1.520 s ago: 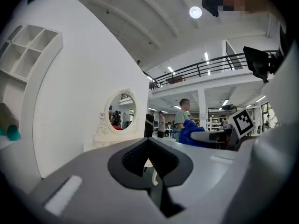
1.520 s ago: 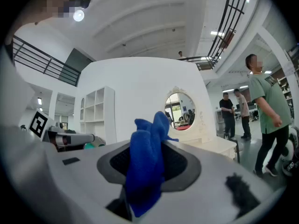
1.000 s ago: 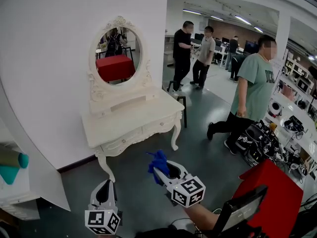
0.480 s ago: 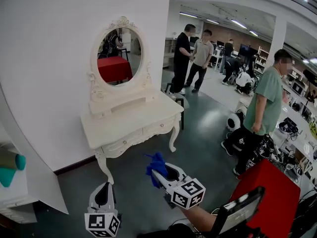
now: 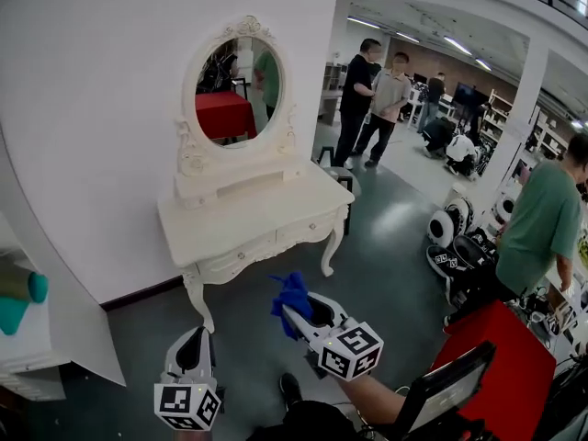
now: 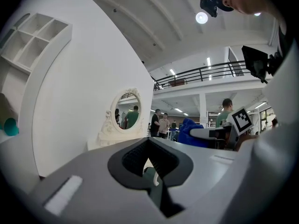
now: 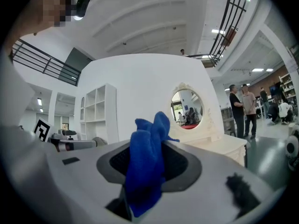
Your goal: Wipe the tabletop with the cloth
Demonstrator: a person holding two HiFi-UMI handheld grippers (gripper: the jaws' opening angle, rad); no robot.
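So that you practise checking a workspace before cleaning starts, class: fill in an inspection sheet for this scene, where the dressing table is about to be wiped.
Surface: dressing table top, cream, bare, not yet touched.
Job's things: blue cloth, bunched, held off the table.
Clutter: nothing seen on the top.
Grippers: right hand-held gripper shut on the blue cloth; left hand-held gripper shut, nothing between its jaws; both short of the table.
Cables: dark gear on the floor at right, possibly with cables; too small to tell.
Surroundings: oval mirror above the top; two people standing behind; person in green at right; red table nearby.
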